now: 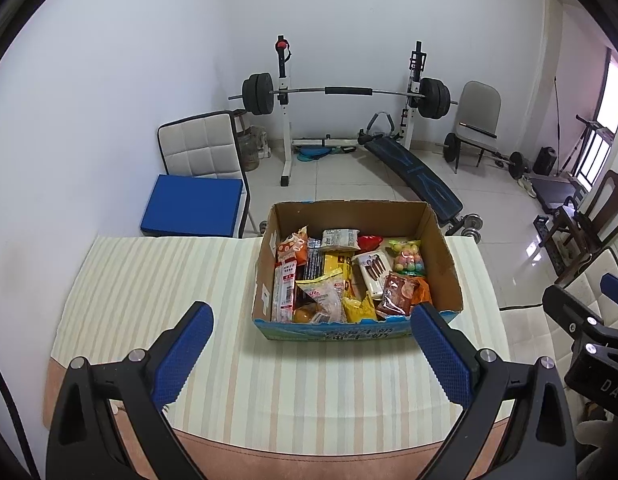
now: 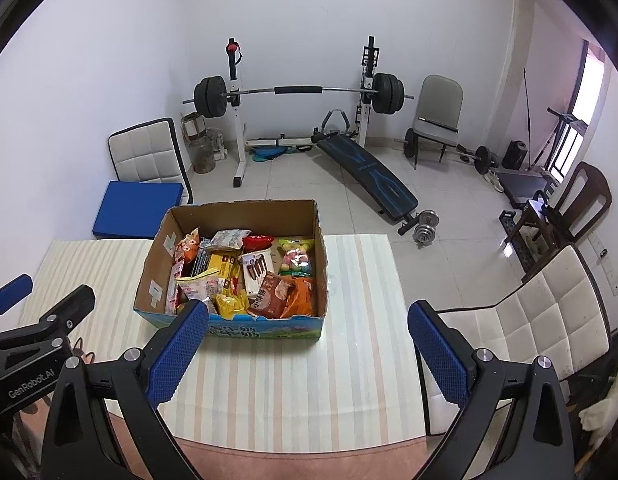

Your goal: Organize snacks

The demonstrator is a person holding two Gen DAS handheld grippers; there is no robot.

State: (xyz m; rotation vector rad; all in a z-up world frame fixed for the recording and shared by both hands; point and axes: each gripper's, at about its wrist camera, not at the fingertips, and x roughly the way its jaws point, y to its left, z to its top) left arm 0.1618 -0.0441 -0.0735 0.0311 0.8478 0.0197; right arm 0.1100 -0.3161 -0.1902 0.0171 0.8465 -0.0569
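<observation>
Snacks fill one open cardboard box (image 1: 351,216) that sits on a table under a pale striped tablecloth (image 1: 149,276). The packets lie jumbled and overlapping, so an exact count is not possible, but at least ten can be picked out. Among them are one white packet picturing chocolate sticks (image 1: 374,274), one clear bag of pastel-coloured round sweets (image 1: 407,258), one red-brown packet (image 1: 399,294) near the front right corner, one yellow packet (image 1: 359,308) at the front, and one long red-and-white packet (image 1: 284,292) standing along the left wall.

Two grippers hover above the near part of the table, both apart from the box. The left gripper (image 1: 311,316) has its two blue-padded fingers spread wide and holds nothing. The right gripper (image 2: 309,316) is likewise spread wide and empty, its left finger (image 2: 177,350) overlapping the front left corner of the box in the right wrist view.

Behind the table stand one barbell rack (image 1: 287,92) loaded with one barbell, one slanted sit-up bench (image 1: 413,168), and one white padded chair (image 1: 199,148) carrying one blue cushion (image 1: 193,206).
</observation>
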